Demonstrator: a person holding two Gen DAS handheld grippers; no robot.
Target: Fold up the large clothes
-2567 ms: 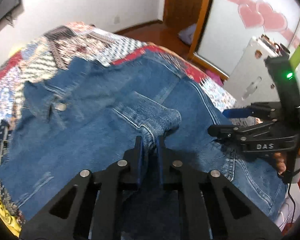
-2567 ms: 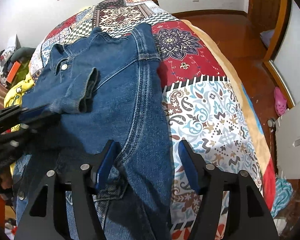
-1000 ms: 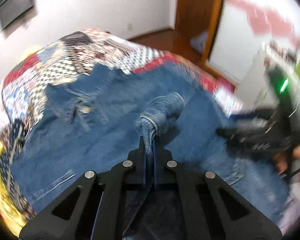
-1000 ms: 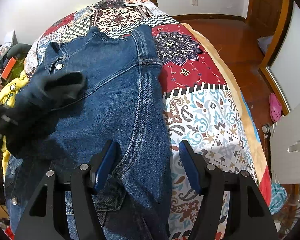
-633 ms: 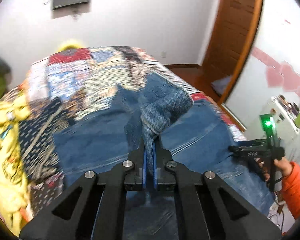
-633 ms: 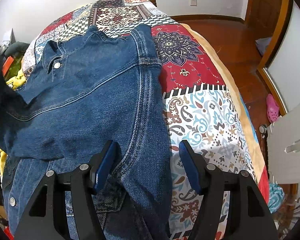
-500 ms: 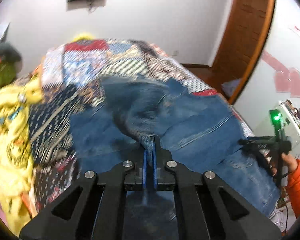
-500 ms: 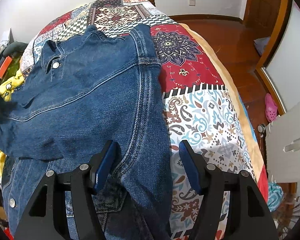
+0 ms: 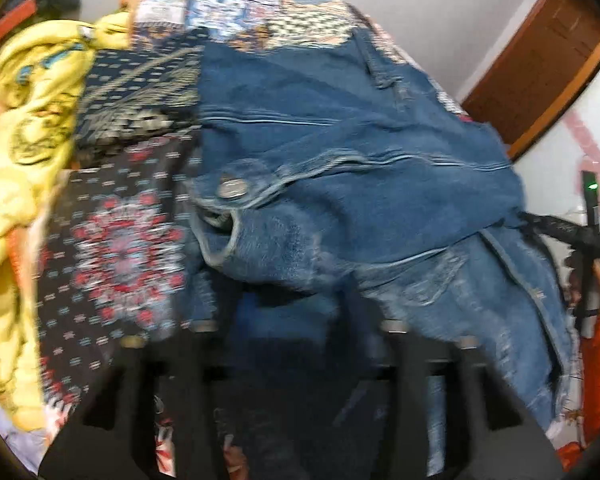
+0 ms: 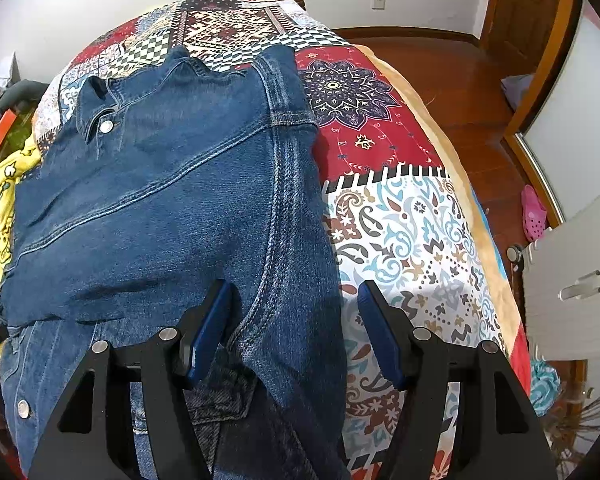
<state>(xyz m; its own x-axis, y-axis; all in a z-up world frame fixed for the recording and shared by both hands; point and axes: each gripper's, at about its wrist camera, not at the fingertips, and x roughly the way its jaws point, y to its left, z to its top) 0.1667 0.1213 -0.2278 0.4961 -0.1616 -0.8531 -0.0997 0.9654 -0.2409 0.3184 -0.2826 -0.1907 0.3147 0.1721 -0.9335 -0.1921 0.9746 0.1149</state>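
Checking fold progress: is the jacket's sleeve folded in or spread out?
Folded in. The sleeve lies across the jacket, cuff near the left edge. The left tool, jaws just opened, holds nothing.

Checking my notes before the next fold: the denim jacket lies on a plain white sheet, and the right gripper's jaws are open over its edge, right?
Not quite. The denim jacket lies on a colourful patchwork quilt, not a plain white sheet, as the right wrist view shows. The right gripper is indeed open over its edge.
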